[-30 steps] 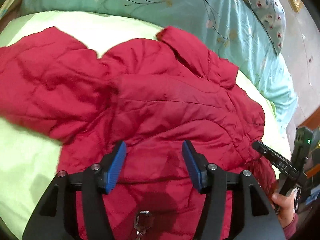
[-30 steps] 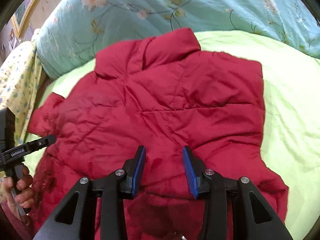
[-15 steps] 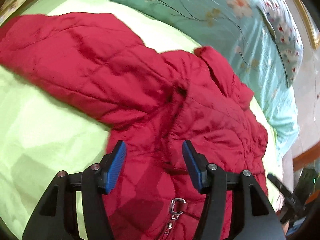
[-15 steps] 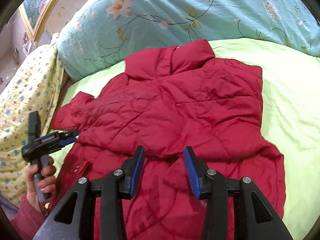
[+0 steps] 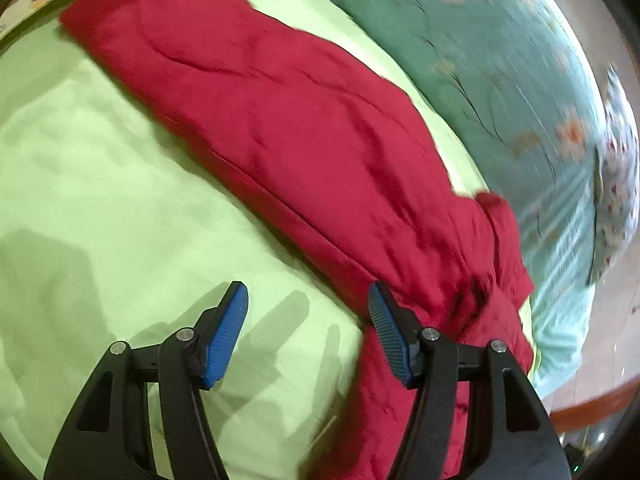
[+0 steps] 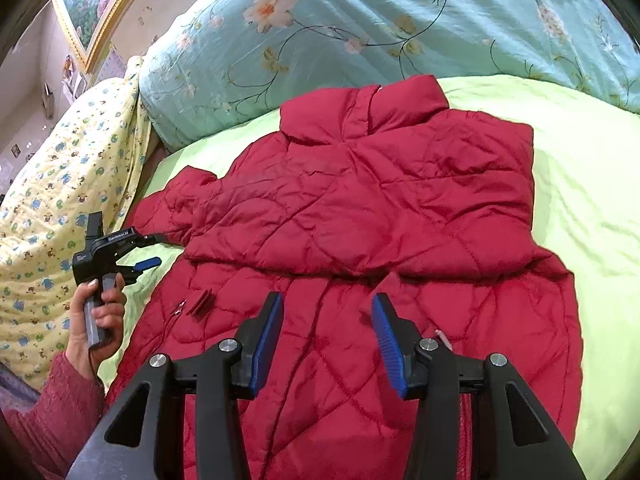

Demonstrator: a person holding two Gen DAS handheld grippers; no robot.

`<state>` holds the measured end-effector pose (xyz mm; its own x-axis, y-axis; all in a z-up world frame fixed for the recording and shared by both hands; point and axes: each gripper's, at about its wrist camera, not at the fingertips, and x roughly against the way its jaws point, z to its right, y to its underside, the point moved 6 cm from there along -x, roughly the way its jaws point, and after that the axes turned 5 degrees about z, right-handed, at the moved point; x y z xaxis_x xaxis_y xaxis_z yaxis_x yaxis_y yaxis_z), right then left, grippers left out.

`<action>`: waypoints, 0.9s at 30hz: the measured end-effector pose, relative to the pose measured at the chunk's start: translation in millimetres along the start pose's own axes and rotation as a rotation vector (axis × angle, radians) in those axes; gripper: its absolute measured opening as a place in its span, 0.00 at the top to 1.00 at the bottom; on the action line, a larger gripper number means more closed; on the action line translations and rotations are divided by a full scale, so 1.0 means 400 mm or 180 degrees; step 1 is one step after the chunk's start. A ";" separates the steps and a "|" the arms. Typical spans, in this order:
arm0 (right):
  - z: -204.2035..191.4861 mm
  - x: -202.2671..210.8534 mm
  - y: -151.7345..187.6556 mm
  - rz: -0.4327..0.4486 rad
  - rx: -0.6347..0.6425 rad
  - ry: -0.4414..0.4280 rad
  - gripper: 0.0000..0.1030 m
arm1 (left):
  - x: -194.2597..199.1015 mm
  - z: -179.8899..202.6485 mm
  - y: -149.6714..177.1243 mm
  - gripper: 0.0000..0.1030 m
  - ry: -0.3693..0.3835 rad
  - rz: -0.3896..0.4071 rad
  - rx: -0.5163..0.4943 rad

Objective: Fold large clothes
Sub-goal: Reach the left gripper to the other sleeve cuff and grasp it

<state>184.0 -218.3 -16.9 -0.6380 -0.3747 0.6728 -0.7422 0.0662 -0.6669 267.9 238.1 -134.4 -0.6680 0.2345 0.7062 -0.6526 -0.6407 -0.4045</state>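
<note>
While both sets of jaws are opening with nothing between them, the right gripper (image 6: pixel 327 336) hovers over the lower front of the red quilted jacket (image 6: pixel 360 208), and the left gripper (image 5: pixel 308 332) hangs above bare green bedsheet (image 5: pixel 100 200) just beside the out-stretched sleeve (image 5: pixel 280 112), probably so that the sleeve can be taken and folded inward. Farther off, the jacket lies flat on the bed, collar (image 6: pixel 360 112) toward the floral quilt (image 6: pixel 360 20), one sleeve already folded across the chest; lettering on the left gripper's body is too small to read.
</note>
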 end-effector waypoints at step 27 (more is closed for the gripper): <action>-0.001 0.013 0.040 -0.0111 -0.0002 0.0065 0.53 | -0.003 -0.168 -0.315 0.80 0.0246 0.0795 0.0613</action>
<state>168.7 -218.7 -24.0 -0.6157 -0.3577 0.7021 -0.7642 0.0541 -0.6426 326.9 367.6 -123.4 -0.8289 0.1028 0.5498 -0.3903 -0.8103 -0.4370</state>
